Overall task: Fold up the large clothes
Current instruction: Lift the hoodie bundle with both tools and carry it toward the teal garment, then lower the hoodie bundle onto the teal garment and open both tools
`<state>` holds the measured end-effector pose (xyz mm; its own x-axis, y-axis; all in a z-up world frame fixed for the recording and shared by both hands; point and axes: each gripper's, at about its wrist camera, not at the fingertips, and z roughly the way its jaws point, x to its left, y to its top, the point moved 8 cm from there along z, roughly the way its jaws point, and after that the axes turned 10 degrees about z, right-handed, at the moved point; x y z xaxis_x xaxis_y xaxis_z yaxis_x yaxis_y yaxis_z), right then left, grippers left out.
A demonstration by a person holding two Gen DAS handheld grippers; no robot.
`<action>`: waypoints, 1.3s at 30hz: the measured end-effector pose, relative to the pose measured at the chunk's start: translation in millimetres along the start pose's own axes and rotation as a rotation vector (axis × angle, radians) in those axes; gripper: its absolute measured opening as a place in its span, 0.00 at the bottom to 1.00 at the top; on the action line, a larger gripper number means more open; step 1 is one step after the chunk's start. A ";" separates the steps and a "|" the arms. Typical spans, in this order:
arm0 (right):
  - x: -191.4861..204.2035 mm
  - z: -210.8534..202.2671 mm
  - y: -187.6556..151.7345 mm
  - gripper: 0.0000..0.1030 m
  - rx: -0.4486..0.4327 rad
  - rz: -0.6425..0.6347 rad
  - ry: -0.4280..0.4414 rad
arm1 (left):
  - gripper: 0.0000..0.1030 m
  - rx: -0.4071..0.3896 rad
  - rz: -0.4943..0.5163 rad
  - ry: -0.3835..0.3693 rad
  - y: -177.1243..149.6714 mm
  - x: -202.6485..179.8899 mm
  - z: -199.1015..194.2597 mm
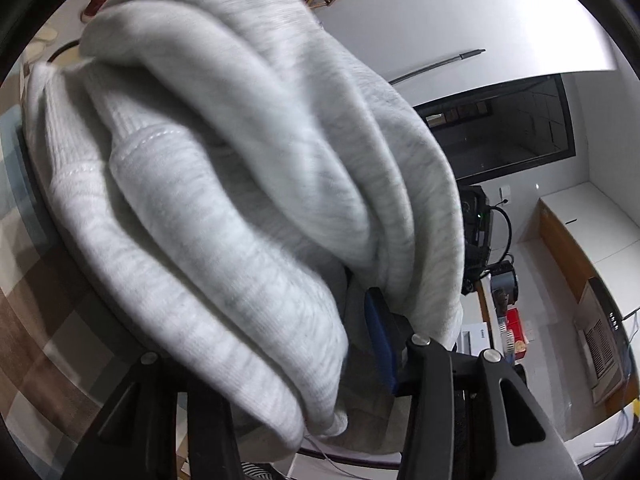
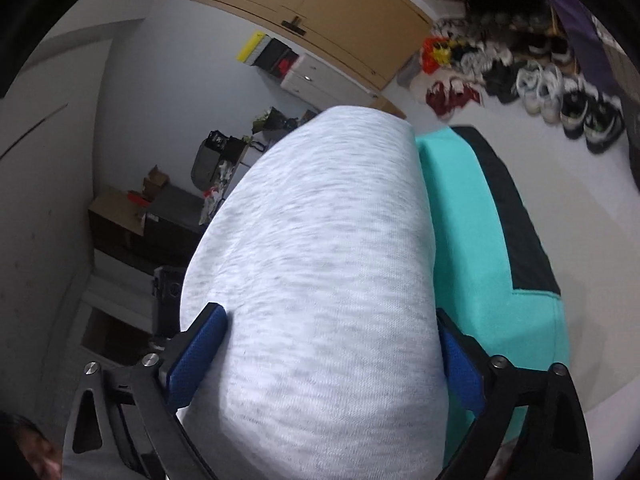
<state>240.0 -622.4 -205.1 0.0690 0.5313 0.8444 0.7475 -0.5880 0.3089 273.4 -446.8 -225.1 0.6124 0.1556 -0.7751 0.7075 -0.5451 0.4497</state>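
Both jaws of the right gripper (image 2: 332, 344) press on one thick folded grey sweatshirt (image 2: 316, 264), held above one turquoise cushion (image 2: 516, 320). Its fingers point slightly downward. Jaws of the left gripper (image 1: 280, 344) pinch bunched folds of this sweatshirt (image 1: 224, 184), which hangs over them.

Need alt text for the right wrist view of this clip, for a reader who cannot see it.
A thick roll of grey sweater fills the view, clamped between the blue pads of the right tool. Beside it lies a teal cushion, with rows of shoes on the floor beyond.
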 end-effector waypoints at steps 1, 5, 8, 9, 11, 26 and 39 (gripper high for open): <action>3.0 -4.4 -3.2 0.90 -0.020 -0.013 -0.002 | 0.38 0.001 0.015 0.009 2.1 -3.1 0.1; 17.2 -14.8 -2.9 0.87 -0.095 -0.068 0.021 | 0.38 0.007 0.058 0.043 9.2 -14.3 5.0; 23.9 -19.4 4.6 0.86 -0.118 -0.079 0.012 | 0.38 -0.013 0.053 0.053 19.3 -12.1 5.5; 25.9 -22.2 10.1 0.86 -0.123 -0.076 0.012 | 0.38 -0.016 0.041 0.044 18.1 -7.1 3.3; 28.1 -25.4 20.6 0.86 -0.124 -0.066 0.006 | 0.38 -0.021 0.041 0.034 19.7 -4.9 1.6; 9.7 -12.5 56.5 0.92 -0.016 -0.167 -0.405 | 0.61 -0.098 -0.106 0.113 -59.4 95.4 -14.1; 72.2 21.2 -33.5 0.91 -0.023 -0.619 -0.838 | 0.78 -0.299 0.015 0.131 -14.8 29.7 -75.3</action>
<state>234.0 -551.3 -163.7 0.1208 0.9920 -0.0361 0.7964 -0.0751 0.6001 307.6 -372.0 -221.3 0.6500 0.2646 -0.7124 0.7584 -0.2854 0.5860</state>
